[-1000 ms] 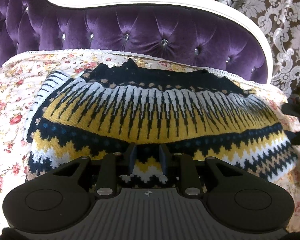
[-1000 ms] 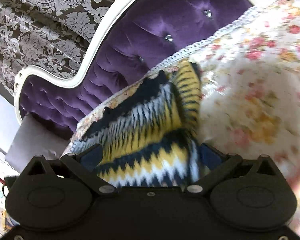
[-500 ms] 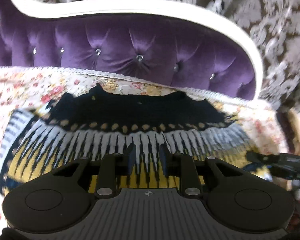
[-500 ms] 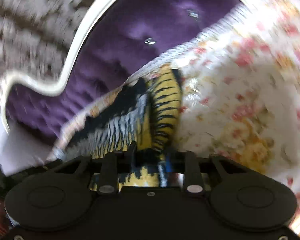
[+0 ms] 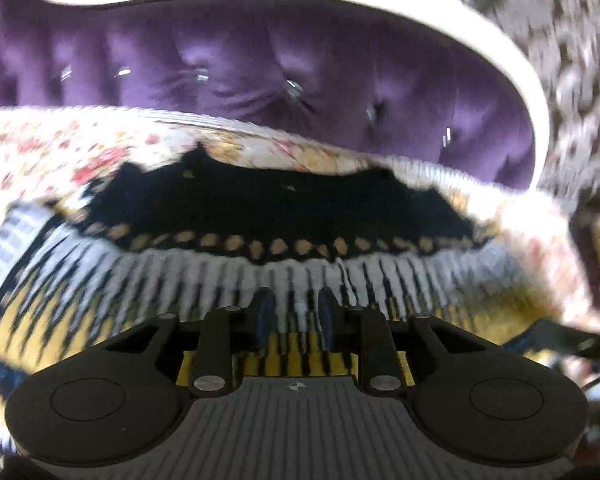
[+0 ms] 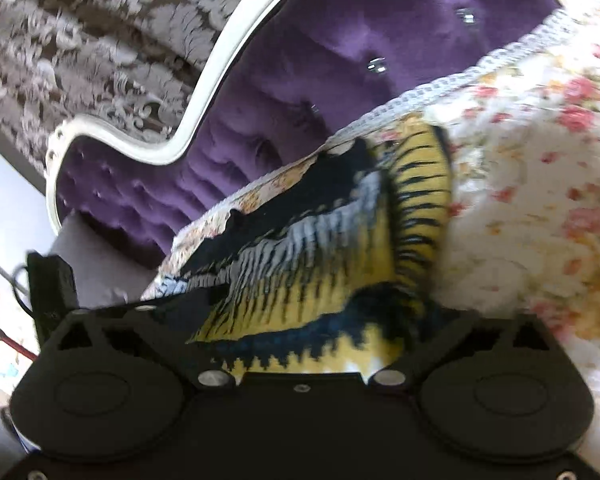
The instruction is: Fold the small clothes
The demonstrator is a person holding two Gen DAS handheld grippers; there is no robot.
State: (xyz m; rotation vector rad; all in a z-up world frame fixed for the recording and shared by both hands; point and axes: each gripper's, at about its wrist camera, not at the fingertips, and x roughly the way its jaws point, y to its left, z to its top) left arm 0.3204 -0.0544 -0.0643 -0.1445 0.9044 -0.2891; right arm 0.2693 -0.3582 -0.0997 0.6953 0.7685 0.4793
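A small knitted garment (image 5: 260,208) with black, white and yellow pattern bands lies on a floral bedspread (image 5: 60,148). My left gripper (image 5: 293,320) is shut on its near hem, fabric pinched between the fingers. In the right wrist view the garment (image 6: 340,264) bunches up over my right gripper (image 6: 300,352), whose fingers are spread wide with the fabric lying between them. The left gripper (image 6: 52,280) shows at the far left of that view. The right gripper's finger (image 5: 560,336) shows at the right edge of the left wrist view.
A purple tufted headboard (image 5: 300,68) with a white frame (image 5: 480,40) rises behind the bed. Patterned damask wallpaper (image 6: 80,40) is beyond it. The floral bedspread (image 6: 540,160) extends to the right of the garment.
Both grippers have carried the near hem forward over the garment toward the headboard. The right gripper shut on the fabric half a second ago and its fingers now stand wide again.
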